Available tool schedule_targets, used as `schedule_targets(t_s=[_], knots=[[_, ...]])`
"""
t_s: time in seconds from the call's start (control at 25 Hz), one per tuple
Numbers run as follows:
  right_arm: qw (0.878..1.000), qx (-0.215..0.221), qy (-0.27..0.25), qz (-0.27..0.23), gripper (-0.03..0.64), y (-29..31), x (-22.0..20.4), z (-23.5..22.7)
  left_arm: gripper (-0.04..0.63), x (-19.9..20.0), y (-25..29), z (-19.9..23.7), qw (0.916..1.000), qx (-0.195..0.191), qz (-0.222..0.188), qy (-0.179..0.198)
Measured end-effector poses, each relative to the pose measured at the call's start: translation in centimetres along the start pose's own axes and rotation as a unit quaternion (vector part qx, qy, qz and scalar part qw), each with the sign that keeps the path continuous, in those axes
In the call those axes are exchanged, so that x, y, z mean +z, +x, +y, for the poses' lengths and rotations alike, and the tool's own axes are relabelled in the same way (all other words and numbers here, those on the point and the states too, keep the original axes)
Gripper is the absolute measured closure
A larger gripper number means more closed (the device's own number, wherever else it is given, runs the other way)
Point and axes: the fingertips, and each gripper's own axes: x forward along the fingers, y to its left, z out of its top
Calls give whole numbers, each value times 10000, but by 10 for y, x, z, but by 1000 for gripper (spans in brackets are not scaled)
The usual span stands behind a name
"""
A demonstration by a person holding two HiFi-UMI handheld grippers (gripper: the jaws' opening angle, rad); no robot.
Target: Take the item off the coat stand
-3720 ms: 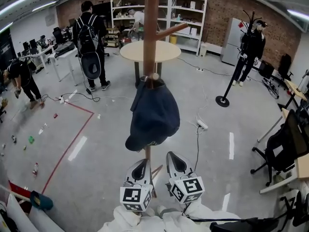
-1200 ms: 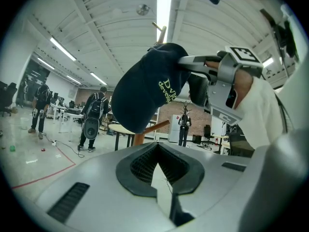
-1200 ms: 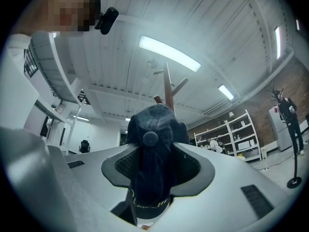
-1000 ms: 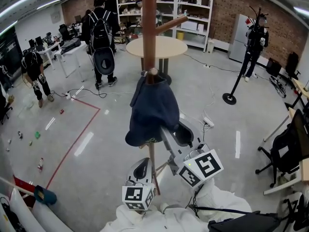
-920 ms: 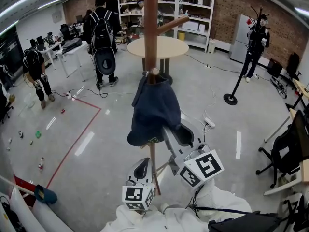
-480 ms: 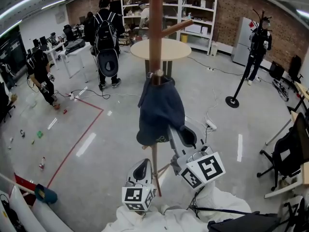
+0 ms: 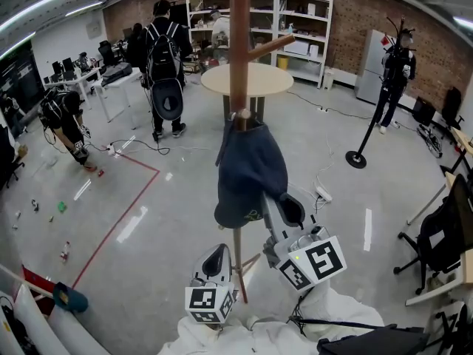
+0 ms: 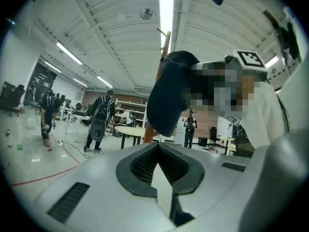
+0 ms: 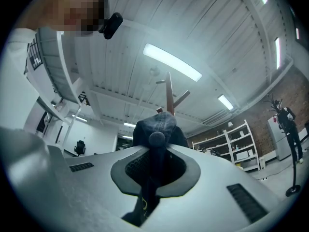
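A dark blue cap (image 7: pixel 250 172) hangs from a peg on the brown wooden coat stand (image 7: pixel 239 43). My right gripper (image 7: pixel 266 200) reaches up to the cap's lower edge. Its jaws have just closed and are shut on the brim. In the right gripper view the dark cap (image 9: pixel 157 124) rises from between the pads (image 9: pixel 133 168), with the pole behind it. My left gripper (image 7: pixel 219 250) hangs lower, by the stand's thin lower pole, shut and holding nothing. In the left gripper view the cap (image 8: pixel 169 95) hangs above the left gripper (image 8: pixel 158 146).
A round table (image 7: pixel 247 78) stands behind the coat stand. A person with a backpack (image 7: pixel 166 65) is at the back left. A second coat stand with dark clothing (image 7: pixel 392 65) is at the right. A red tape line (image 7: pixel 111 228) and a power strip (image 7: pixel 323 193) lie on the floor.
My right gripper rose from beside the left one to the cap's brim, where it now stays. The cap has swung slightly. The left gripper has not moved.
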Motion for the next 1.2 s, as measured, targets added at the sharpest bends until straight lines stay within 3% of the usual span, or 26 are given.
schedule_targets(t_s=[1.2], knots=[[9990,57,-163,-421,598,-18,38,14,594,6,-16,-2,10000,16,-60,40]])
